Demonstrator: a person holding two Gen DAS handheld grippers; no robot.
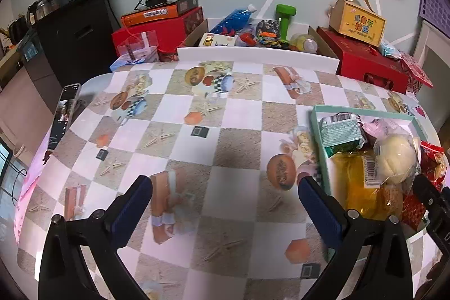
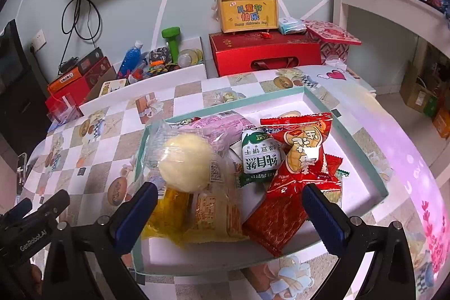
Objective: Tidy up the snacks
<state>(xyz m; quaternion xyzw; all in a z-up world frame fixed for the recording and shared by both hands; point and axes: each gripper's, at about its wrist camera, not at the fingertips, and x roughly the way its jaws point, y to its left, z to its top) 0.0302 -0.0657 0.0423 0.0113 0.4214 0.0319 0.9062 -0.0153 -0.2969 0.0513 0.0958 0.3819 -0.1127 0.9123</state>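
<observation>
Both open, gripping nothing – left gripper (image 1: 225,193) over checked patterned tablecloth (image 1: 197,142), right gripper (image 2: 230,201) above shallow teal-rimmed tray (image 2: 374,176) w/ wrapped snacks (image 2: 261,156) piled inside, approx. centre-left.

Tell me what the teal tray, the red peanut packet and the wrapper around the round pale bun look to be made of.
Teal tray: probably paperboard, matte, with thin, straight, sharp-folded walls.
Red peanut packet: glossy printed plastic film, judging by its crimped, serrated ends and highlights.
Bun wrapper: clear, thin plastic film, crinkled and glinting, the bun showing through.
</observation>
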